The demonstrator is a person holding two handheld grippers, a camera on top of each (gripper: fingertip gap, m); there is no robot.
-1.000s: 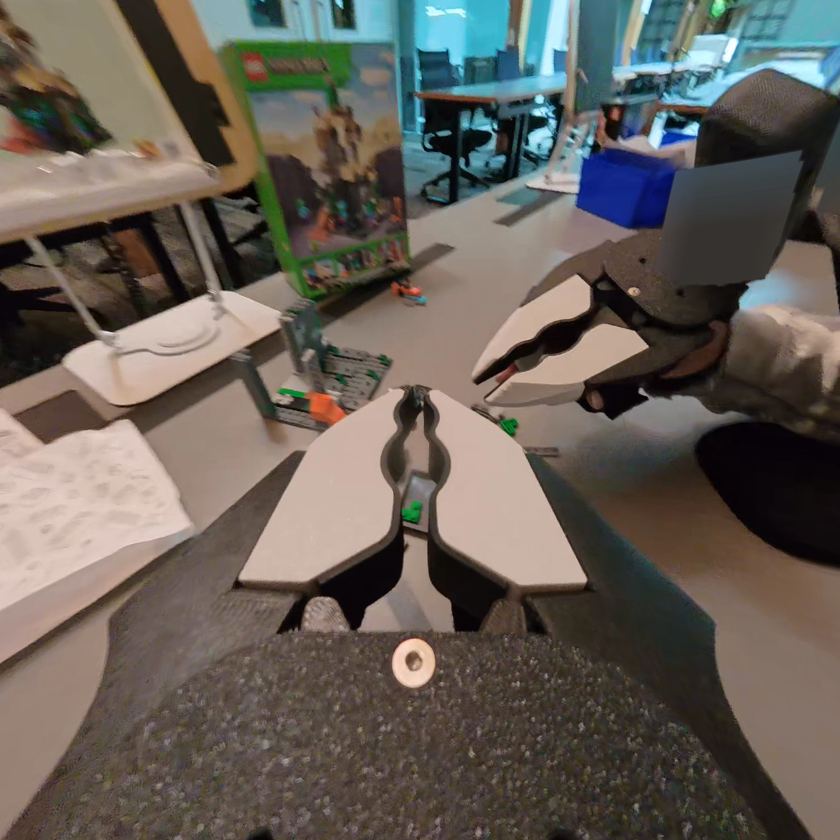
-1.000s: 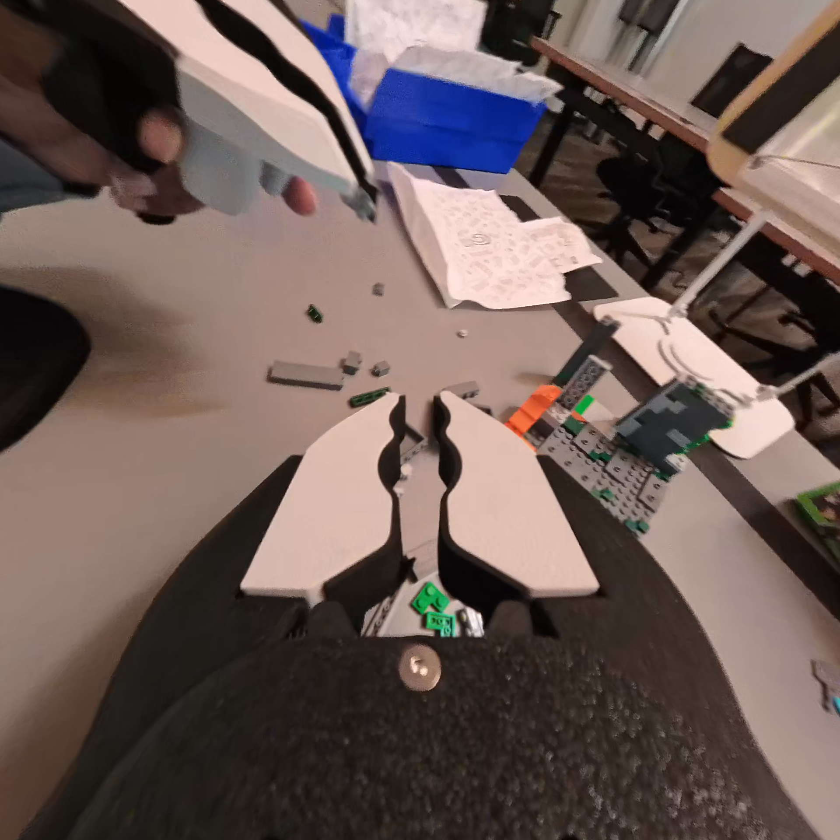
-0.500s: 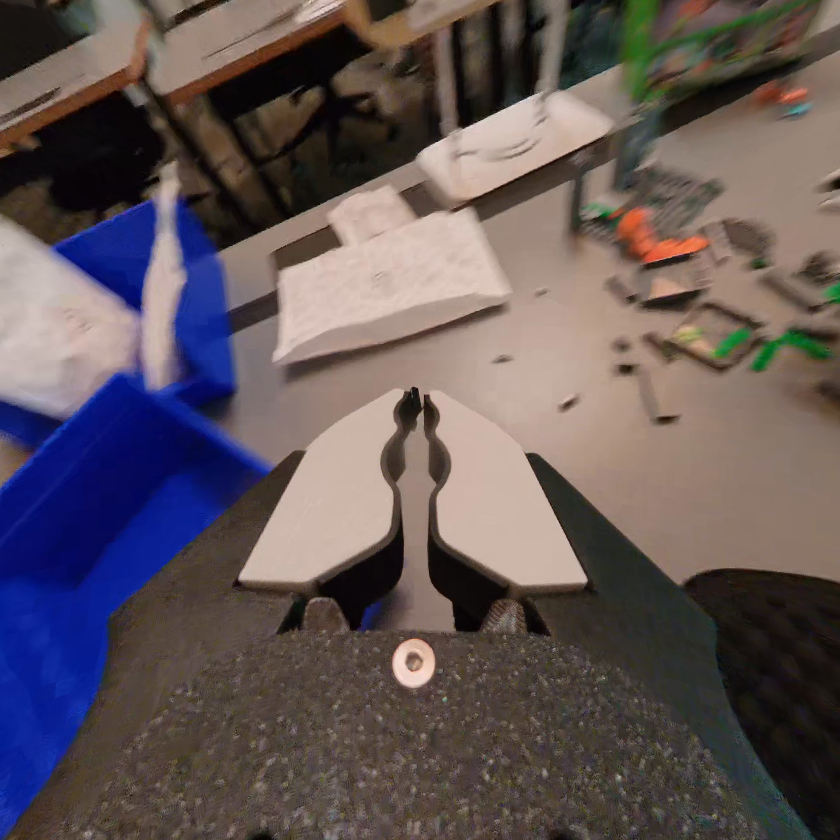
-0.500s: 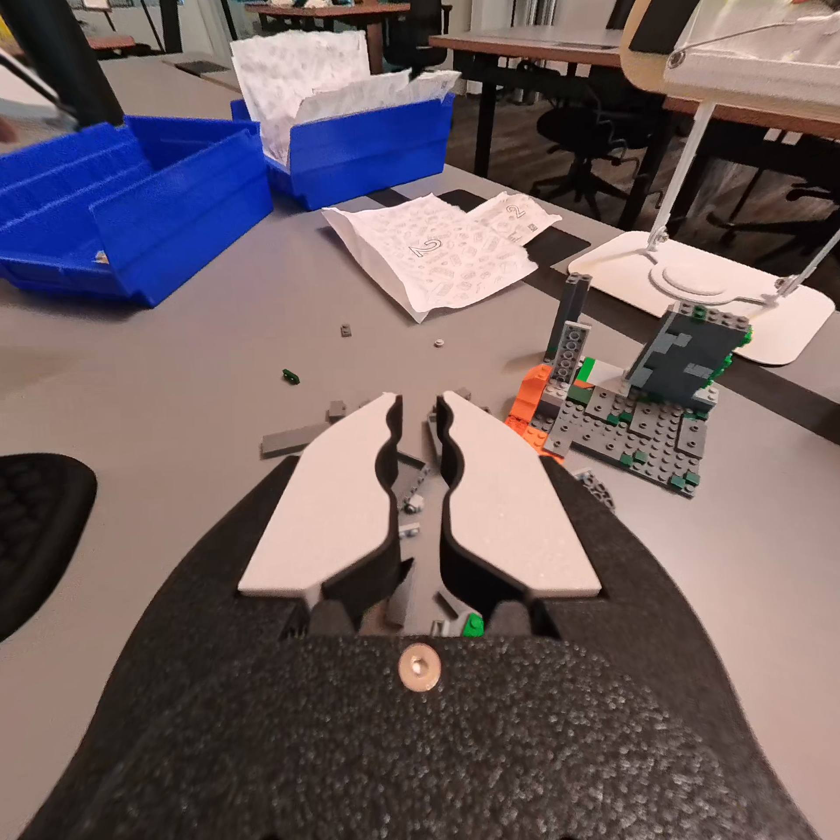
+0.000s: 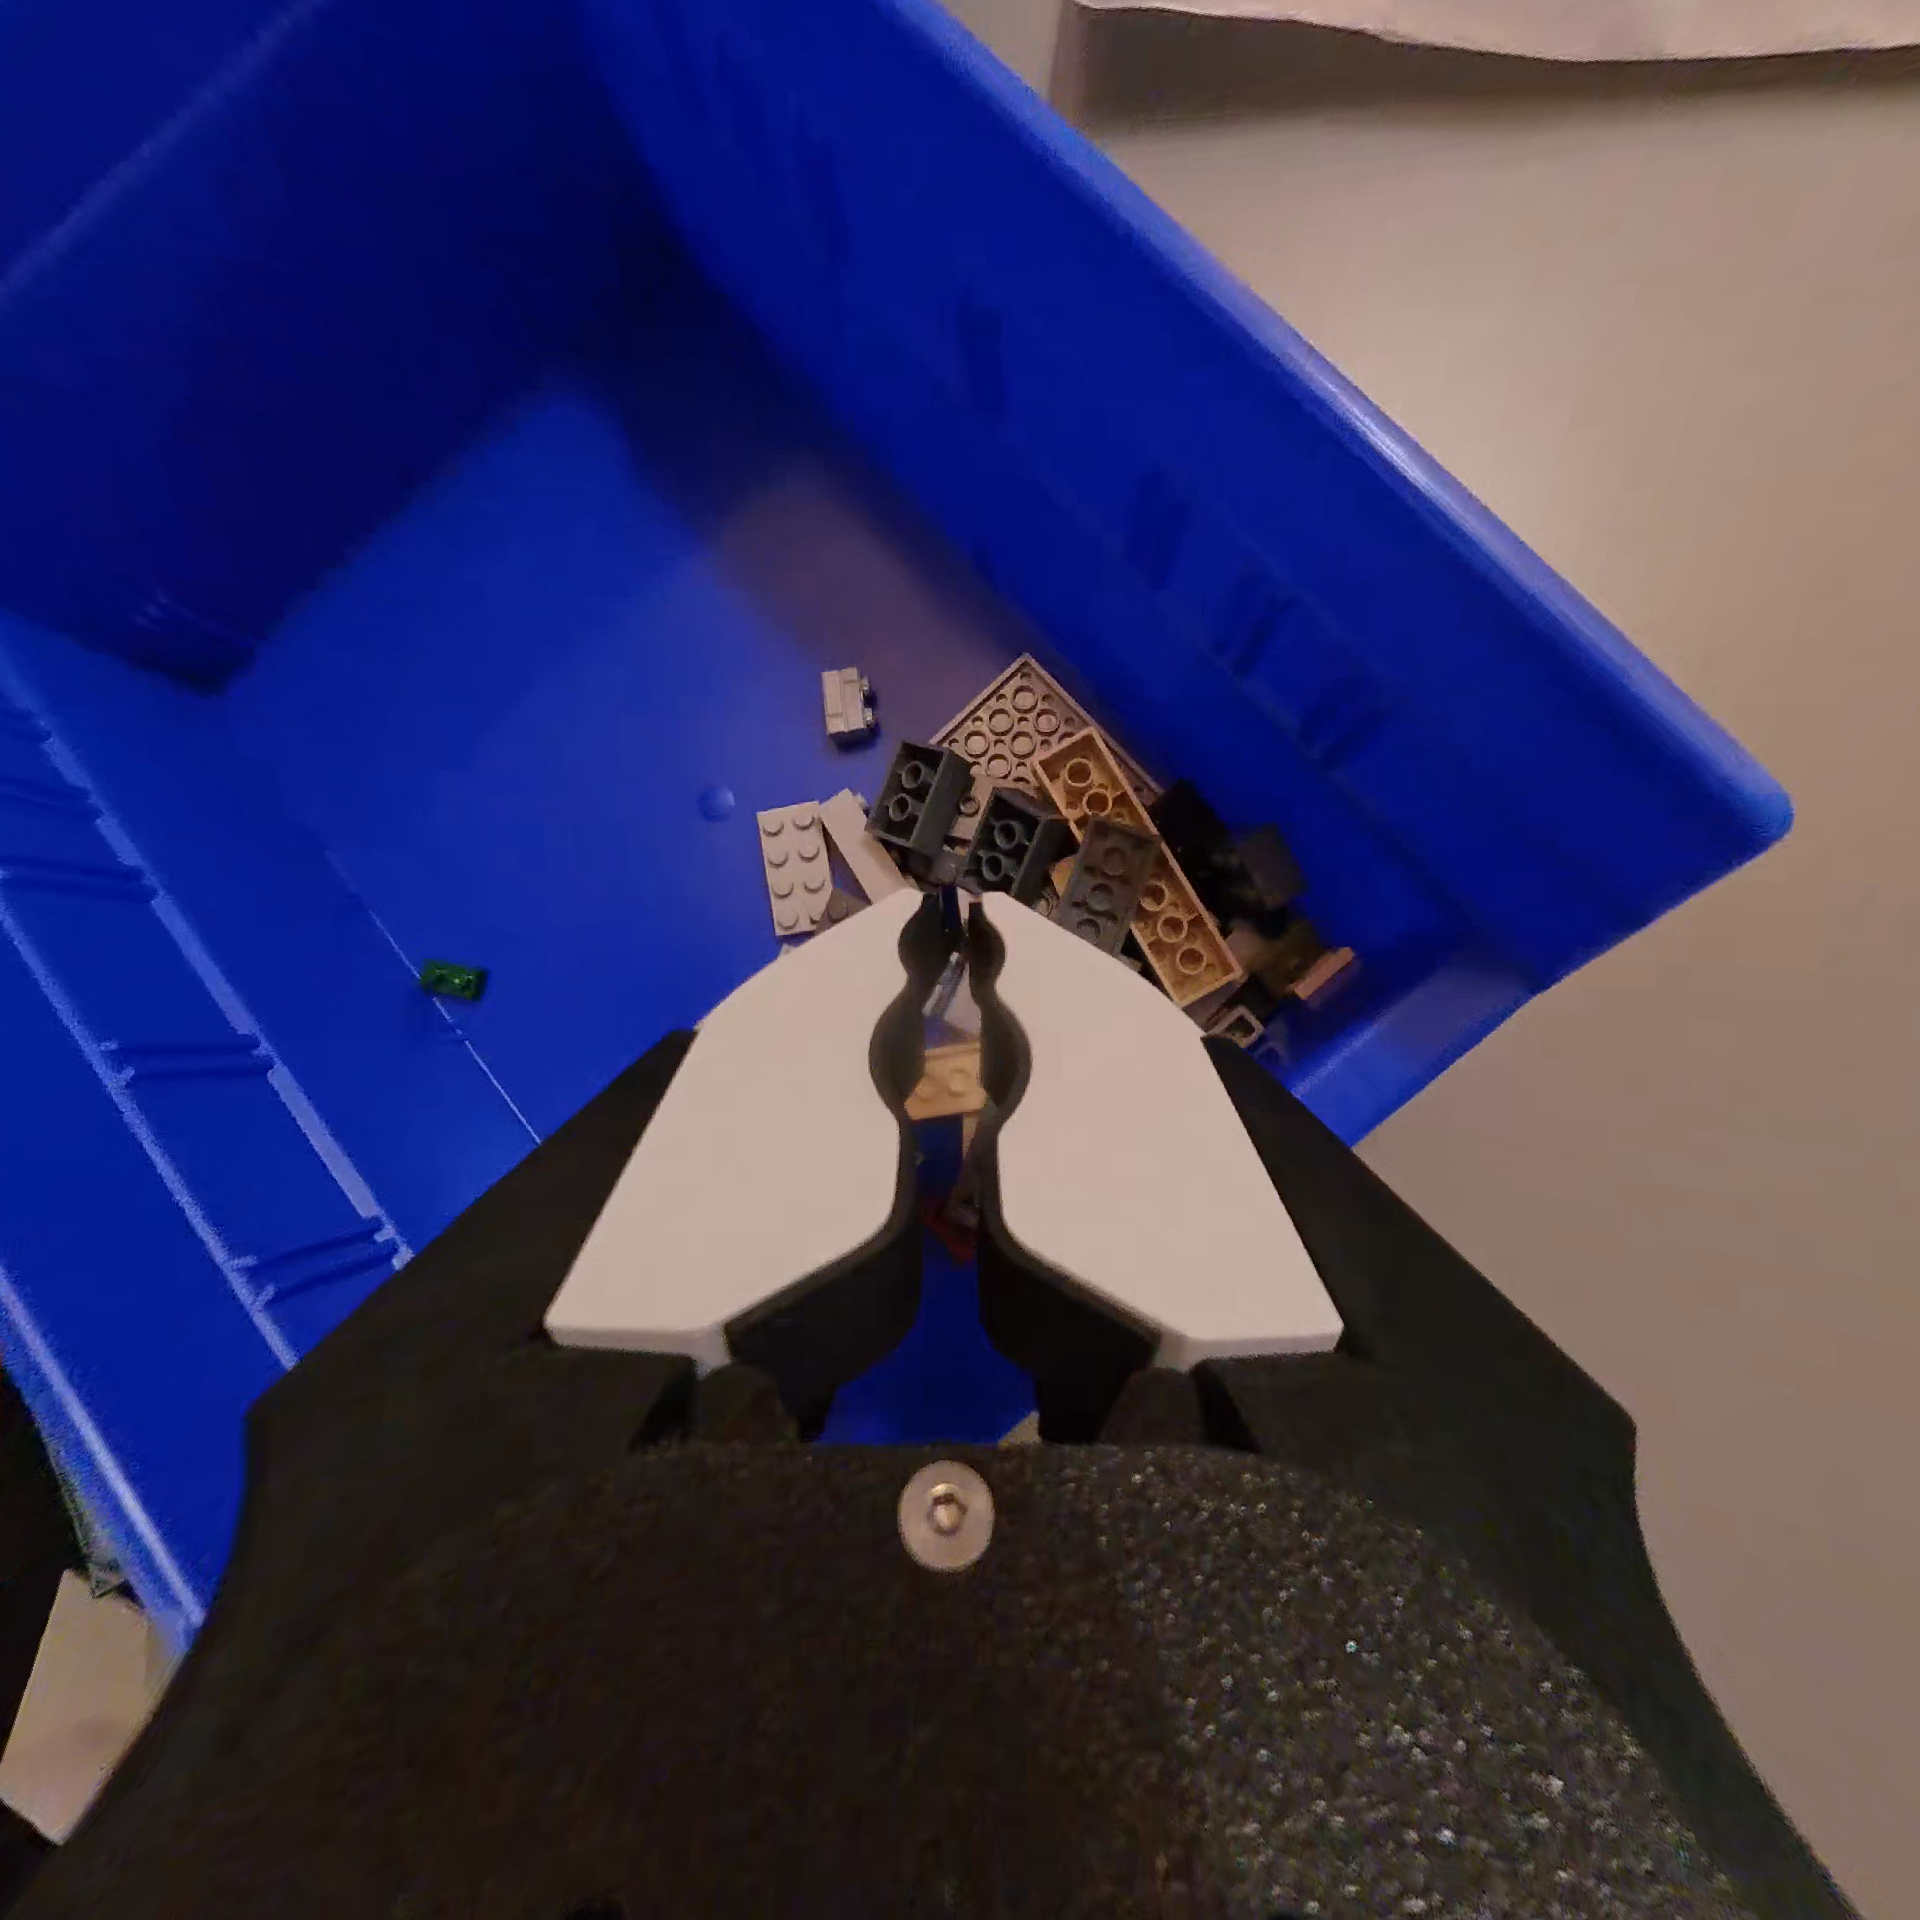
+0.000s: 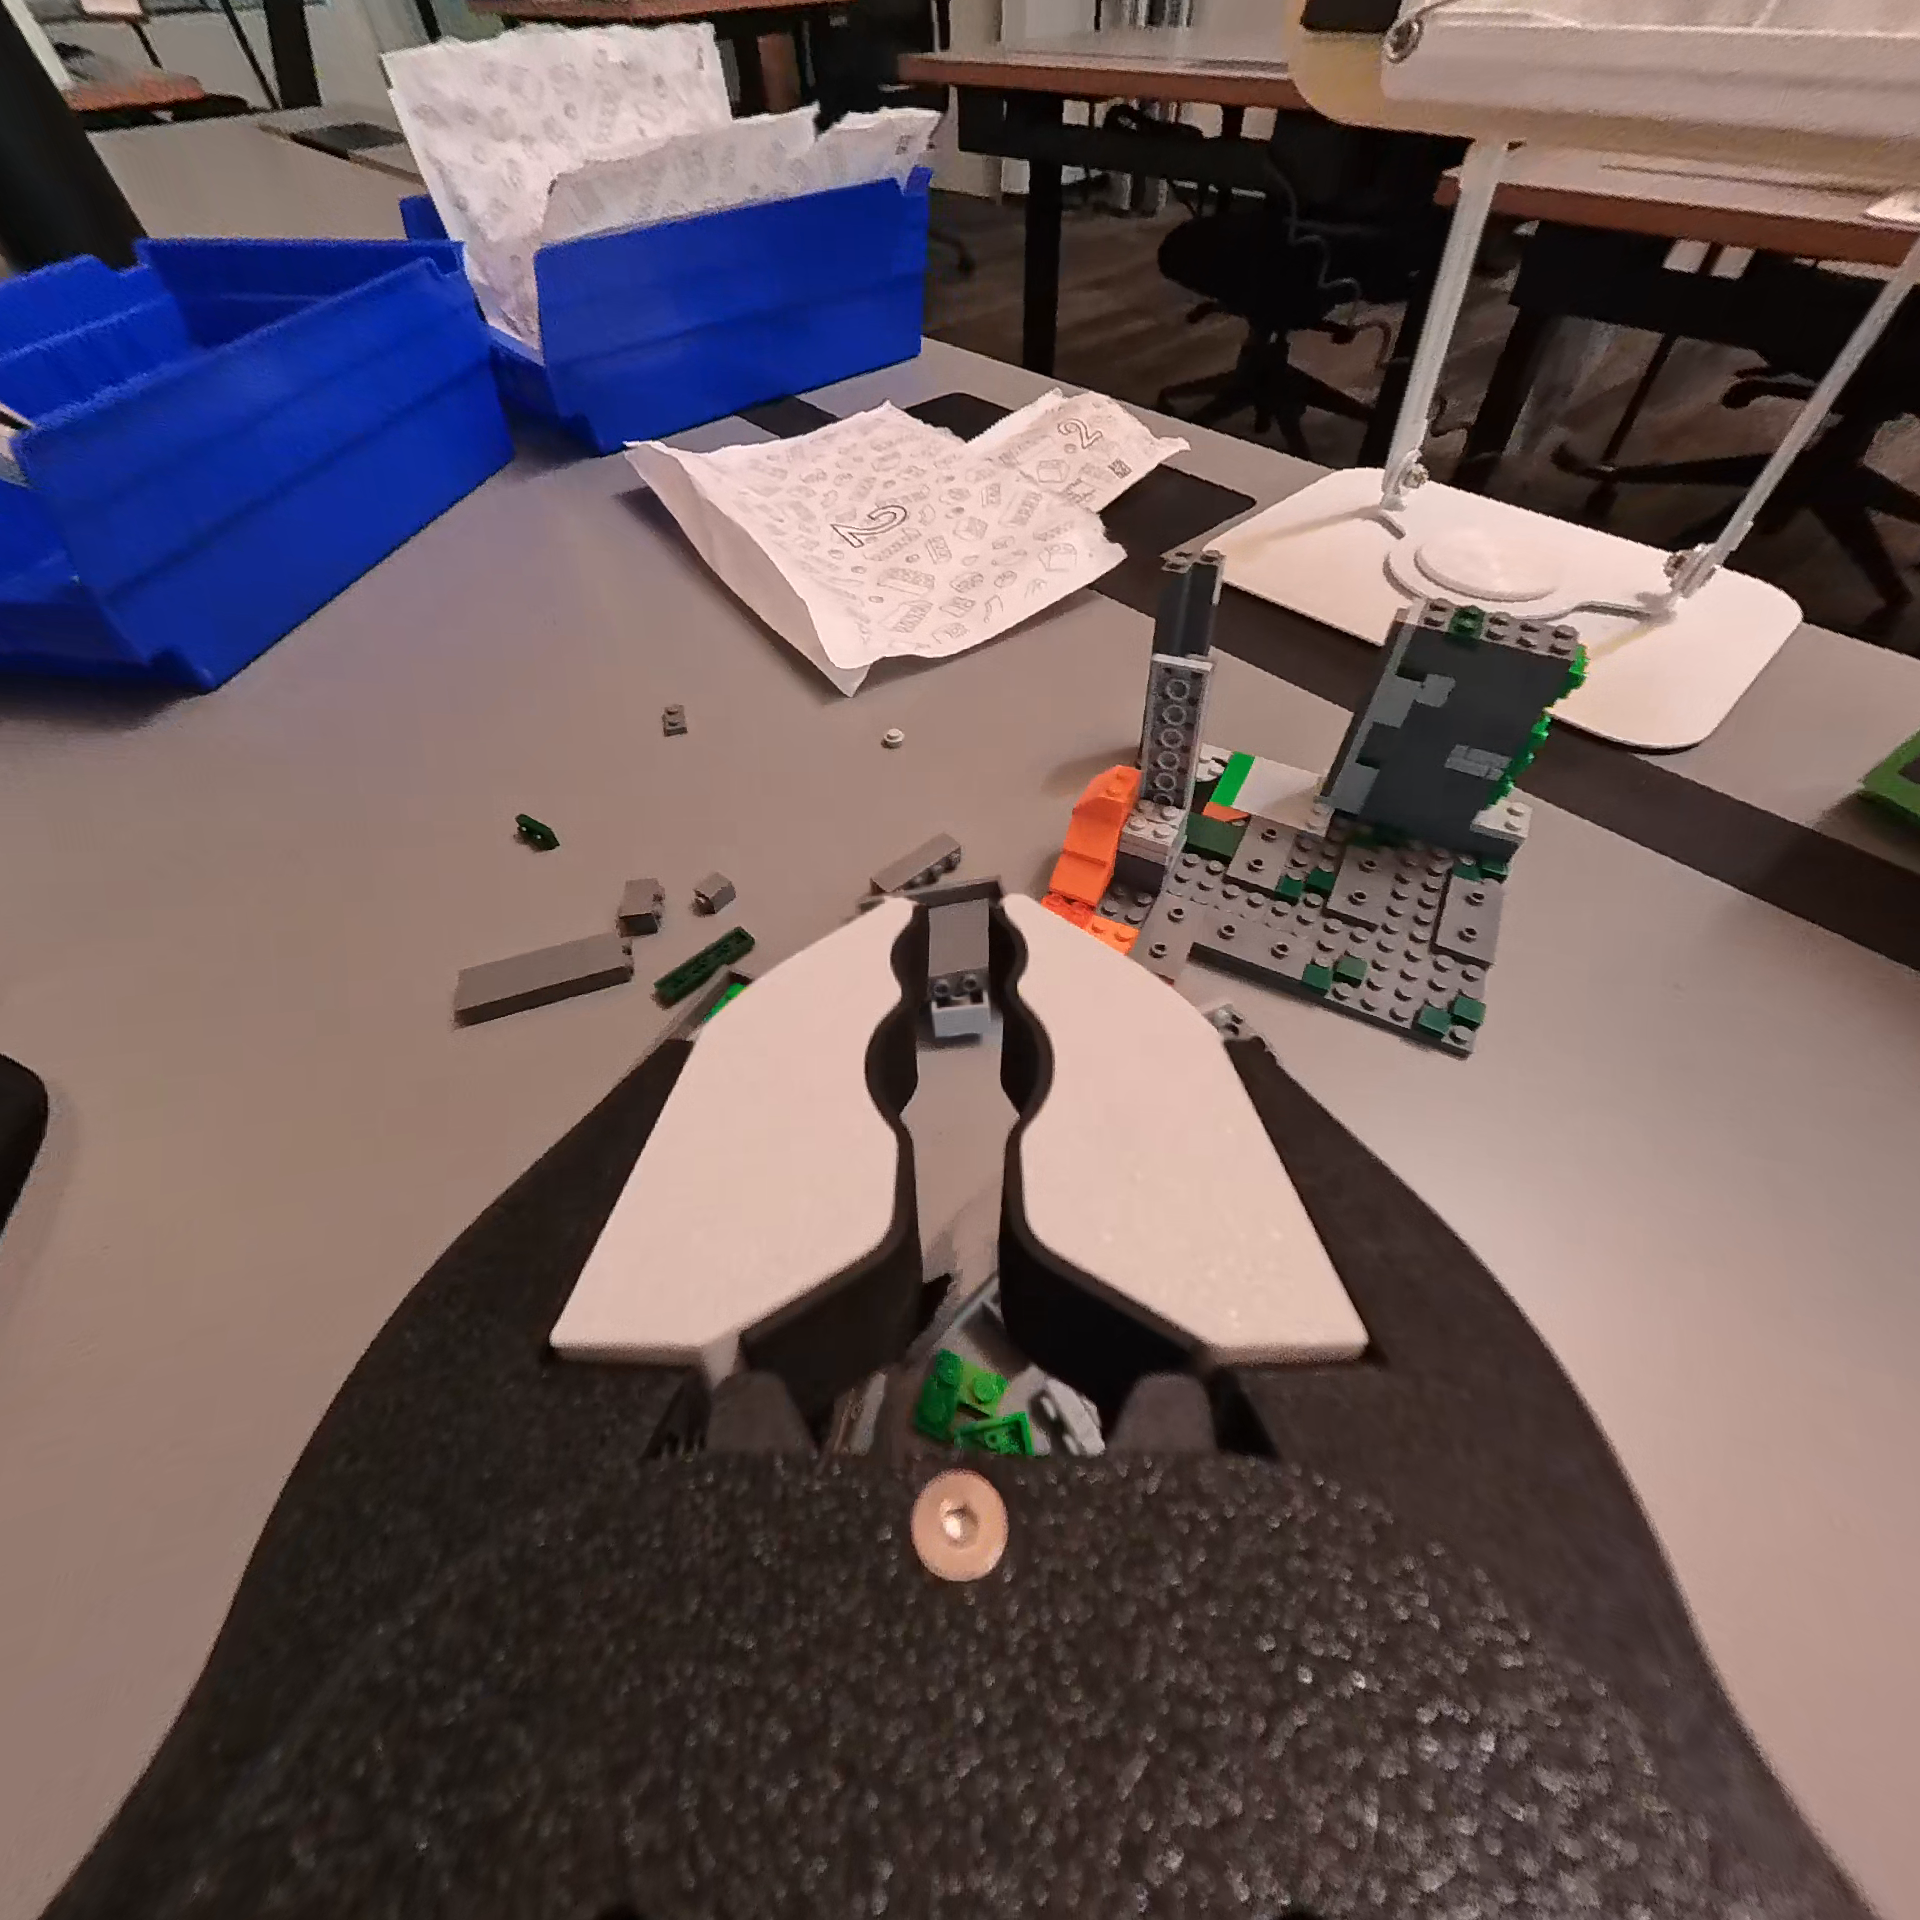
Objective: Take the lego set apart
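Left gripper, nearly closed on a thin dark piece, hangs over a blue bin; right gripper, slightly parted and empty, hovers beside the lego set

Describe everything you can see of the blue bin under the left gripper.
The blue bin is an open-topped, glossy plastic tub with tall sloped walls, a rounded rim and ribbed moulding on one side. It sits on the grey table. Loose lego pieces in grey, tan and black are heaped in one corner; a small green piece lies apart. The left gripper is above it.
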